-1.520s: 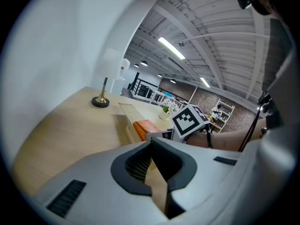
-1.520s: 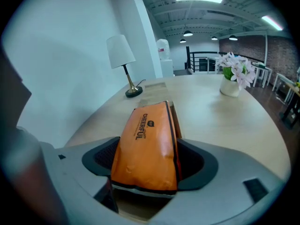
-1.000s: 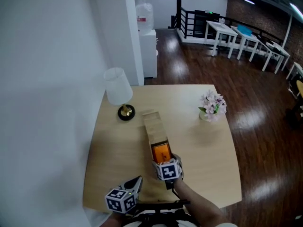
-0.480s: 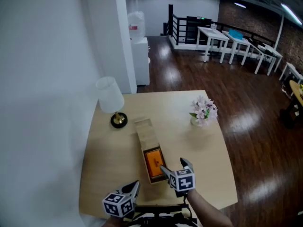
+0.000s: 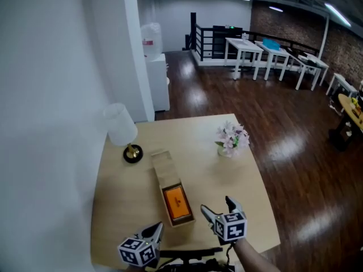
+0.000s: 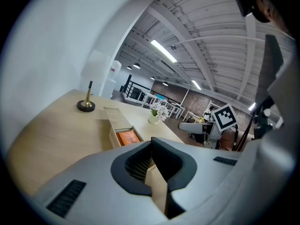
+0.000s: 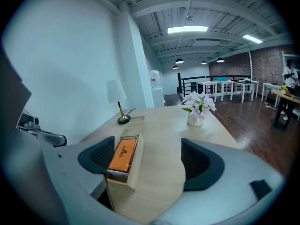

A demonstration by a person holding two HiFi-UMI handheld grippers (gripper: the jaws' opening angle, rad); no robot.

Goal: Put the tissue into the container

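An orange tissue pack lies inside the near end of a long wooden container in the middle of the table. The right gripper view shows the pack flat in the box, just ahead of the left pad. My right gripper hangs to the right of the box, apart from it, open with nothing in it. My left gripper stays at the table's near edge, left of the box, shut and empty. From the left gripper view the pack shows beyond the closed jaws.
A white-shaded lamp with a brass base stands at the table's back left. A small vase of pale flowers stands at the back right. A white wall runs along the left; dark wooden floor lies beyond the right edge.
My right gripper has drawn back from over the orange pack to the near right of the box. The pack stays in the box. The left gripper has hardly moved.
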